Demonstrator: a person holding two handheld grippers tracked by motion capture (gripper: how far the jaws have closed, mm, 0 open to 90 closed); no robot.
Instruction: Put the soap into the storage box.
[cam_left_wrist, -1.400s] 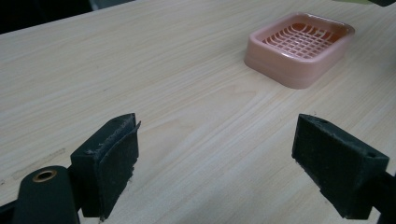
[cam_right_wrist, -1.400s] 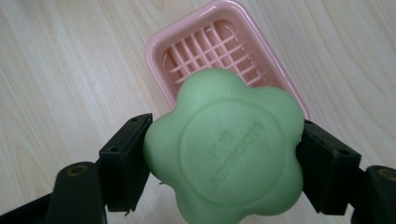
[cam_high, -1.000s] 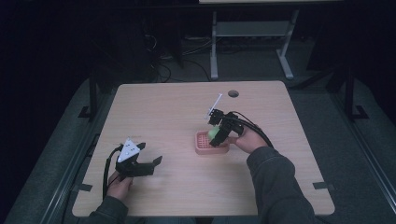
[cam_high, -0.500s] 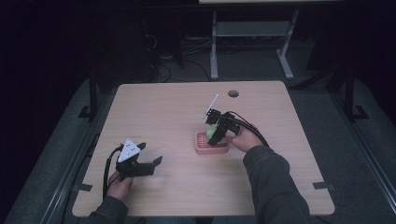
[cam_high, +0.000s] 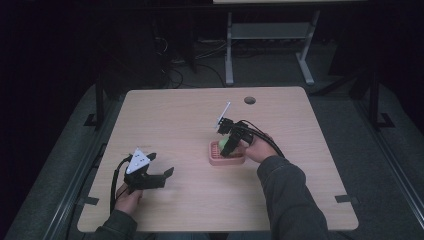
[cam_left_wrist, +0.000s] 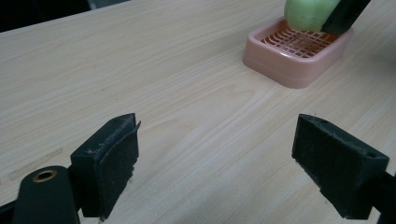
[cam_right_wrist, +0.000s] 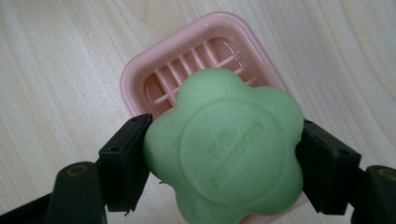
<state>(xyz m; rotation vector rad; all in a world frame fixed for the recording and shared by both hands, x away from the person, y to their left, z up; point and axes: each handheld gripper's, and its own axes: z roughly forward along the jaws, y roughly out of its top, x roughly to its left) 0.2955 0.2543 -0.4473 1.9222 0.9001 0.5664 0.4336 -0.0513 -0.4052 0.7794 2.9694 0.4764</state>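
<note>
A green flower-shaped soap (cam_right_wrist: 223, 148) is clamped between the jaws of my right gripper (cam_right_wrist: 224, 163), just above a pink slatted soap dish (cam_right_wrist: 154, 79). From above, the right gripper (cam_high: 227, 142) hangs over the dish (cam_high: 216, 160) near the table's middle, with the soap (cam_high: 223, 144) showing pale green. My left gripper (cam_high: 162, 175) rests low at the front left, jaws wide apart with nothing between them. In the left gripper view its fingers (cam_left_wrist: 107, 163) frame bare wood, and the dish (cam_left_wrist: 299, 58) and soap (cam_left_wrist: 308, 14) sit farther off at the upper right.
The wooden table (cam_high: 165, 120) has a round cable hole (cam_high: 249, 100) near its far edge. Dark floor, cables and a metal stand leg (cam_high: 229, 50) lie beyond the table.
The right gripper with the soap has shifted slightly left and down over the dish. The left gripper has barely moved.
</note>
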